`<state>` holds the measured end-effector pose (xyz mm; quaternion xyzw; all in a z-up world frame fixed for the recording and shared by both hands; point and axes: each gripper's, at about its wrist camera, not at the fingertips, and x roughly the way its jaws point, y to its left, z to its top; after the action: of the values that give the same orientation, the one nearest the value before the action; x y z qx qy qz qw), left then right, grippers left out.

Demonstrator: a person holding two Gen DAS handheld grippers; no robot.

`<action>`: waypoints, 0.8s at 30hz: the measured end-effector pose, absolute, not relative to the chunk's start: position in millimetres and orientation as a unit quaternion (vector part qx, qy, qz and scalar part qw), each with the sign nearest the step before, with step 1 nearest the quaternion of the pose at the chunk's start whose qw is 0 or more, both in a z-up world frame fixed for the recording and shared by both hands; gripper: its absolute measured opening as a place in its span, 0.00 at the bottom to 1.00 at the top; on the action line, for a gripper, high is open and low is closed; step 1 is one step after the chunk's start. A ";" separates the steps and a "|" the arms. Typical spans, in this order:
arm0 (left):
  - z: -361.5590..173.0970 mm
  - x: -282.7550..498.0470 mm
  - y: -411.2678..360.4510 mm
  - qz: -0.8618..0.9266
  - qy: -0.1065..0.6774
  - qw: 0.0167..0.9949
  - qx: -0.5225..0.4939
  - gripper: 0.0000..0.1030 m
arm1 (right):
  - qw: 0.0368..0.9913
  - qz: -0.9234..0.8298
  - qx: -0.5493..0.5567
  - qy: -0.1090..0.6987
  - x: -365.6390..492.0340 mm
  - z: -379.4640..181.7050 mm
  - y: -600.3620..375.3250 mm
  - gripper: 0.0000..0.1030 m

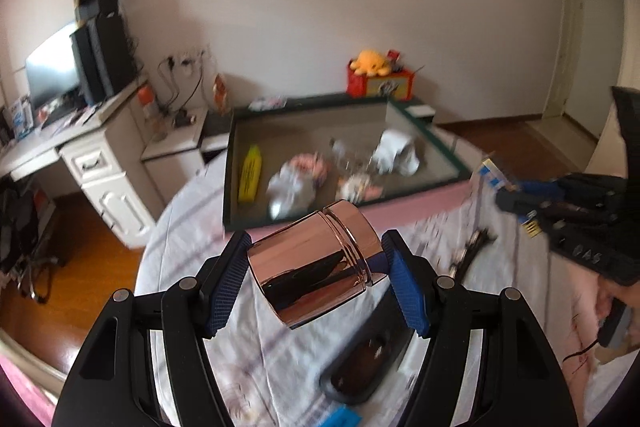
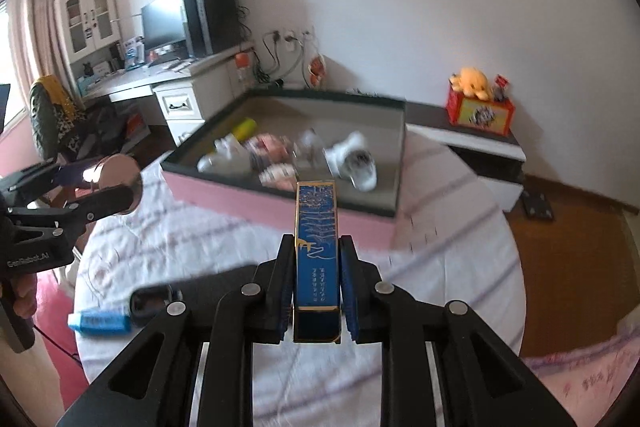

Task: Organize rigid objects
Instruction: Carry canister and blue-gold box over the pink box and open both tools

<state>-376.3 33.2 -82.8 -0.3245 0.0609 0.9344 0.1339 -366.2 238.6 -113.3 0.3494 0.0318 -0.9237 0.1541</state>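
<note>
Left tongs (image 1: 316,259) clamp a copper canister (image 1: 312,261); right tongs (image 2: 316,287) clamp a blue box (image 2: 316,251). Ahead, a cluttered tray (image 2: 276,203); below, a black case (image 1: 366,363).

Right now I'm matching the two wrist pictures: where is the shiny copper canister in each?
Left wrist: copper canister at lower centre, clamped in the left gripper.
Right wrist: at the left edge, seen end-on.
Shared landmark: yellow plush toy by the wall.
</note>
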 end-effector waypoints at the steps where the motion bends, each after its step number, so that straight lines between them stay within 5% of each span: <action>1: -75.3 -383.7 33.2 0.935 0.060 0.141 -0.321 0.66 | 0.161 -0.923 0.348 0.034 -373.3 -108.7 234.6 0.20; 10: -50.6 -477.3 41.1 0.917 0.064 0.193 -0.343 0.66 | 0.183 -0.912 0.364 0.054 -455.7 -90.1 211.0 0.20; 24: -107.7 -624.4 65.7 0.868 0.099 0.191 -0.448 0.66 | 0.179 -0.870 0.454 0.072 -595.3 -139.5 192.7 0.20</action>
<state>-624.4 65.7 -107.7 -0.4477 0.0989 0.8680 0.1908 -595.3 192.7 -139.5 0.4540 0.0719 -0.8699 0.1789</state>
